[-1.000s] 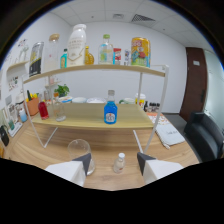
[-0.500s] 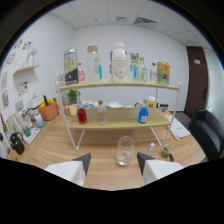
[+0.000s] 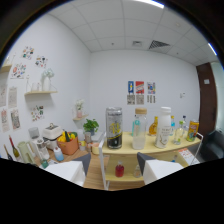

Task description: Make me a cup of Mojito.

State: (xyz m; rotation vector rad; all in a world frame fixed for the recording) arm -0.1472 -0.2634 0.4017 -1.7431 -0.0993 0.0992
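In front of a two-tier wooden shelf (image 3: pixel 150 148), the tool (image 3: pixel 114 170) is raised with its fingers spread apart and nothing between them.

On the shelf's upper board, just beyond the fingers, a tall can (image 3: pixel 114 128) stands upright at the near end, with a clear capped bottle (image 3: pixel 139 130) beside it, then a white jug (image 3: pixel 163 127) and several smaller bottles and cans toward the far end. On the lower board, seen through the gap between the fingers, stands a small red bottle (image 3: pixel 119 170). To the side of the shelf, on the table (image 3: pixel 75 156), sit an orange basket (image 3: pixel 68 145) and a potted green plant (image 3: pixel 90 126). Posters (image 3: pixel 140 93) hang on the far wall.
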